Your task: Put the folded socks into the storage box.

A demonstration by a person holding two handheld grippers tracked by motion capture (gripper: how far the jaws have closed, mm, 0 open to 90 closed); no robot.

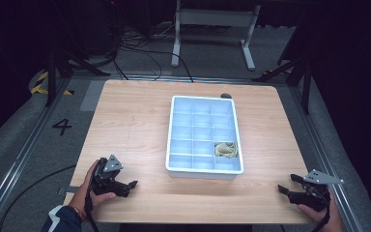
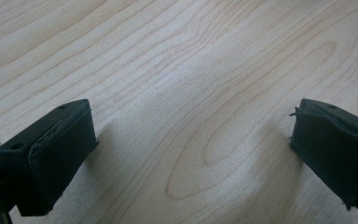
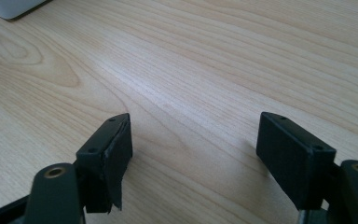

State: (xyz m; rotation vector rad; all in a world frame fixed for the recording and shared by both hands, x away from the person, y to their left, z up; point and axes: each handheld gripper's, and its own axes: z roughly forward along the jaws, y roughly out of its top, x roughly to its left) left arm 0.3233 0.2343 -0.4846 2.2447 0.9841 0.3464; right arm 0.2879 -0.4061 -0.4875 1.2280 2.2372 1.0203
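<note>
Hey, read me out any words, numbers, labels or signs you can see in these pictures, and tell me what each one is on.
"4" – a black numeral on the grey floor, left of the wooden table.
Yellow-and-black hazard stripes on the floor farther back on the left: a marking, no words.
No readable text on the white compartment tray, the left gripper or the right gripper.

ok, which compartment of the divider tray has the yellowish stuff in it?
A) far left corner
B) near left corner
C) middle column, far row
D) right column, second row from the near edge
D: in the high view the pale yellow bundle lies in the right column of the white compartment tray, one row back from the near edge; the other compartments look empty.
</note>
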